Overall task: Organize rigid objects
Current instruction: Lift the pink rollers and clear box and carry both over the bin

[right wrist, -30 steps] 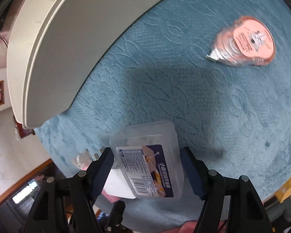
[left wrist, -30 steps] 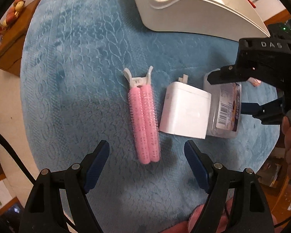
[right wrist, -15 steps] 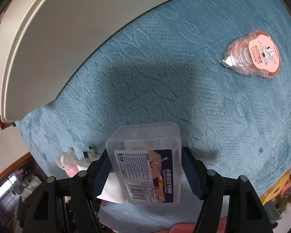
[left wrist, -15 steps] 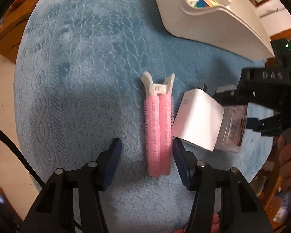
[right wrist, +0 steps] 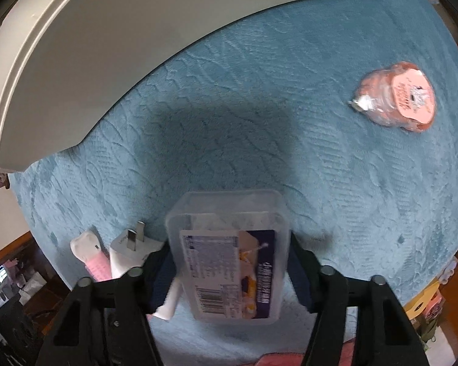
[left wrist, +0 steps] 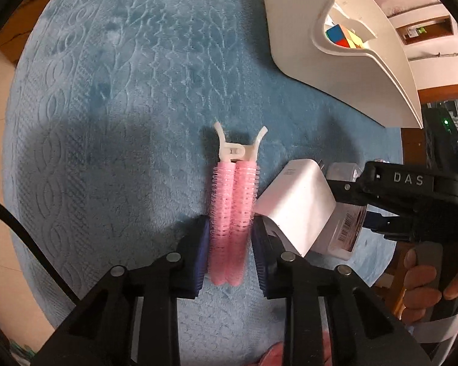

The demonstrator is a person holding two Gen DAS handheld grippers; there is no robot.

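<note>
The pink hair-roller clip lies on the blue embossed cloth covering the tabletop, its long axis running away from the left hand-held gripper, white handle tabs at the far end. That gripper tilts steeply down, and its jaws have just been closing; the blue pads now press the bristly twin rollers from both sides at their near half. Just right of it a smooth white plug adapter lies tilted, prongs pointing away. Beyond that adapter, toward the cloth's right edge, the right hand-held gripper, also pointing steeply down with fingers wrapped round its grip, has just been closing on a clear rectangular plastic box with a printed label, pads touching its long sides. A round orange correction-tape dispenser lies well apart, and a white plastic bin sits near the far edge.
</note>
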